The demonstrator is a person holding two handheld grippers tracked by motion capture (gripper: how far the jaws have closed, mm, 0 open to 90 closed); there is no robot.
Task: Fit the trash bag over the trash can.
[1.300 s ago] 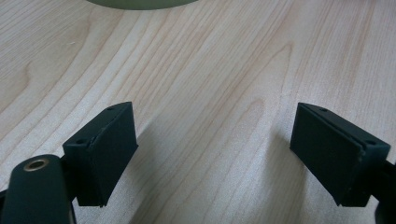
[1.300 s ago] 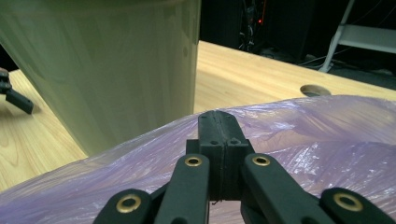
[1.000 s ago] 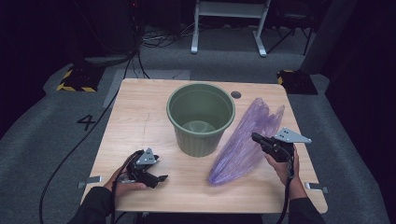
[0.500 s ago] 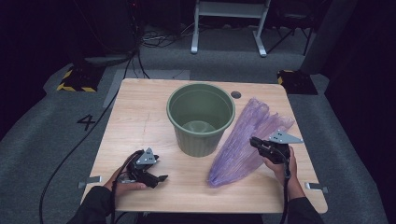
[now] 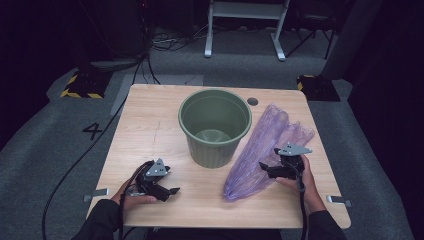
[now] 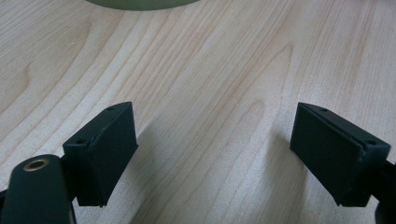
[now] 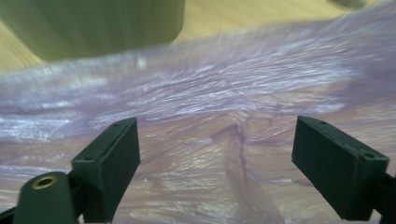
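Your left claw [image 5: 172,191] sits at the near edge of the counter [image 5: 150,125], jaws wide apart over bare wood. Your right claw [image 5: 261,170] has just been opening, nothing pinched, over the purple bag [image 5: 260,145] lying flat beside the green bucket [image 5: 215,125] mid-counter.

One wooden table [image 5: 155,125] carries everything. On it stands one green bucket [image 5: 215,125], between the two grippers and farther from the person than both. One purple plastic bag [image 5: 265,145] lies flat, under and ahead of the right gripper [image 5: 265,171]. Two grippers are counted: that one and the left gripper [image 5: 172,191], each with two black jaws and one grey three-cornered plate on top. The tabletop has one small round hole [image 5: 252,101], beyond the bag's far end. Two hands hold the grippers.
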